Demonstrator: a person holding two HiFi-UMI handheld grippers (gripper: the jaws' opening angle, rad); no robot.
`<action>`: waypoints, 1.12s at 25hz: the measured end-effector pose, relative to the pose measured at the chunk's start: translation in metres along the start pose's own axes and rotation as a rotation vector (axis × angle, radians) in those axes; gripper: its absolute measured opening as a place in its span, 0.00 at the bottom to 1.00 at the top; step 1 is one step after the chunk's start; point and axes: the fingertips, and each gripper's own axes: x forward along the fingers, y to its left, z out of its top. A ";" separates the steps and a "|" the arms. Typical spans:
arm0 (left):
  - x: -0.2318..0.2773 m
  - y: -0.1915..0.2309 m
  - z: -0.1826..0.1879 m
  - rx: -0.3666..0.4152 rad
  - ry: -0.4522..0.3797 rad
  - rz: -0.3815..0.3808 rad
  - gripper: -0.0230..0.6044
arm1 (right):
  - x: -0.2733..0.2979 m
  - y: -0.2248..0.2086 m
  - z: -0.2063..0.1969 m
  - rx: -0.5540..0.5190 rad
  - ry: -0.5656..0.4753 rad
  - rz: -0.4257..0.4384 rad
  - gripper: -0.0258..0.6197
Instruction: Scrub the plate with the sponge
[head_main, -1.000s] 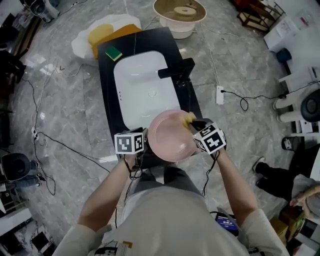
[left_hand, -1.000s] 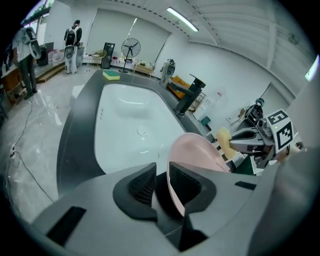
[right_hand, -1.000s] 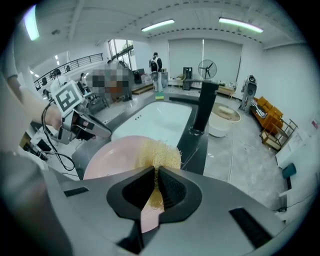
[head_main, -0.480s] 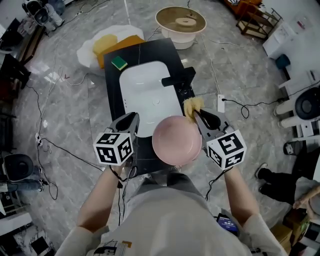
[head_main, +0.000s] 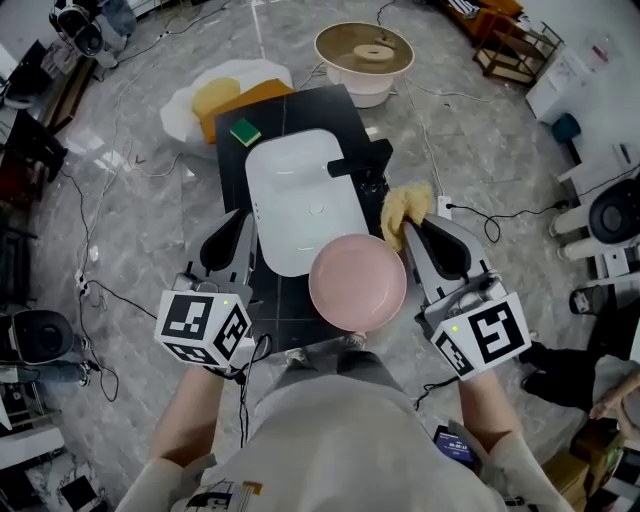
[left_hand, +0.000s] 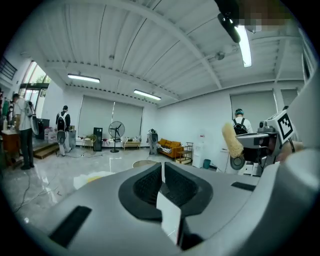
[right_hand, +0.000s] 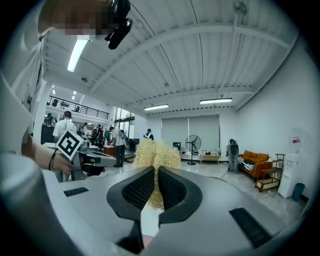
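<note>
Black surface (head_main: 330, 105), plate (head_main: 357, 282) lying free: scrubbing apparently paused.
Jaws: right gripper (right_hand: 156, 172) pinches sponge (right_hand: 155, 150); left gripper (left_hand: 162, 172) just closing, empty; should retake plate.

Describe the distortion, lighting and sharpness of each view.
Head view: wide-angle bend at the edges, even light, sharp, soft glare on the floor. Left gripper view: fisheye, dark corners, ceiling lamp blown out. Right gripper view: same fisheye, sponge crisp.
</note>
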 end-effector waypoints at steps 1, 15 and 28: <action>-0.005 -0.003 0.007 0.018 -0.018 0.000 0.09 | -0.003 0.002 0.005 -0.001 -0.012 -0.002 0.11; -0.039 -0.027 0.046 0.234 -0.201 0.062 0.09 | -0.020 0.035 0.032 -0.081 -0.087 0.018 0.11; -0.045 -0.027 0.047 0.289 -0.196 0.081 0.09 | -0.024 0.031 0.042 -0.070 -0.135 -0.018 0.11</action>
